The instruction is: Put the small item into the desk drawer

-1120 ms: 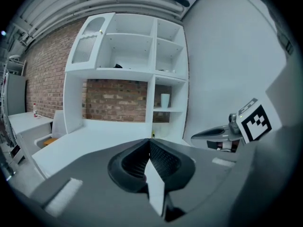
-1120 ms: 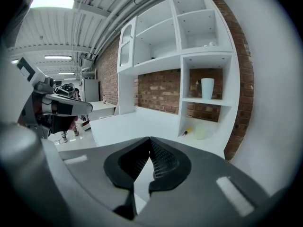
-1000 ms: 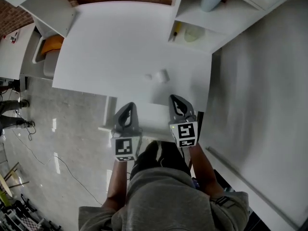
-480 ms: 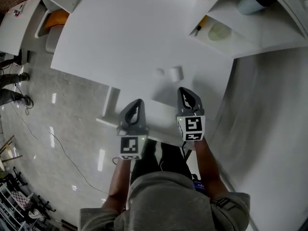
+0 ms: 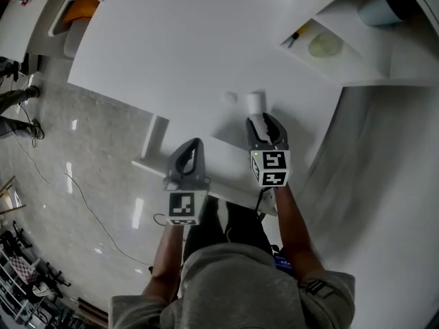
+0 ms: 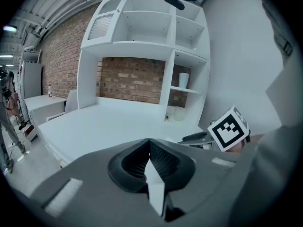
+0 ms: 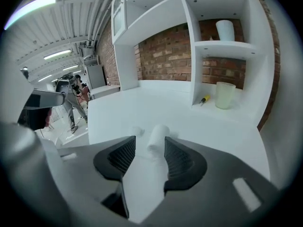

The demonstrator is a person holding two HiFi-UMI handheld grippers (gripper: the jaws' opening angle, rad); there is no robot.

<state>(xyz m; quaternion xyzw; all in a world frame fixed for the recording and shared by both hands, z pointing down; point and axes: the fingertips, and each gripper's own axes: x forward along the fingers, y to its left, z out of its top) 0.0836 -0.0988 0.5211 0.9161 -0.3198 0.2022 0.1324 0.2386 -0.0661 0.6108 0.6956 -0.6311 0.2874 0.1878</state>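
A small white cylinder (image 5: 255, 102) lies on the white desk (image 5: 178, 53), with a smaller white piece (image 5: 230, 99) just left of it. My right gripper (image 5: 263, 120) sits right behind the cylinder. Its jaws are opening. In the right gripper view the cylinder (image 7: 157, 137) lies at the mouth of the right gripper (image 7: 149, 151), and the pads do not touch it. The smaller piece (image 7: 136, 131) lies beside it. My left gripper (image 5: 190, 149) hovers over the open white drawer (image 5: 223, 164) below the desk's front edge. In its own view the left gripper (image 6: 149, 161) is shut on nothing.
A white shelf unit stands at the desk's right end; it holds a yellow-handled screwdriver (image 7: 204, 99), a translucent cup (image 7: 225, 94) and a white cup (image 7: 225, 30) higher up. An orange thing (image 5: 81, 9) sits in a bin at far left. A person's legs (image 5: 14, 98) stand on the floor.
My right gripper has moved forward up to the cylinder and its jaws have spread. The left gripper has stayed over the drawer, still shut.
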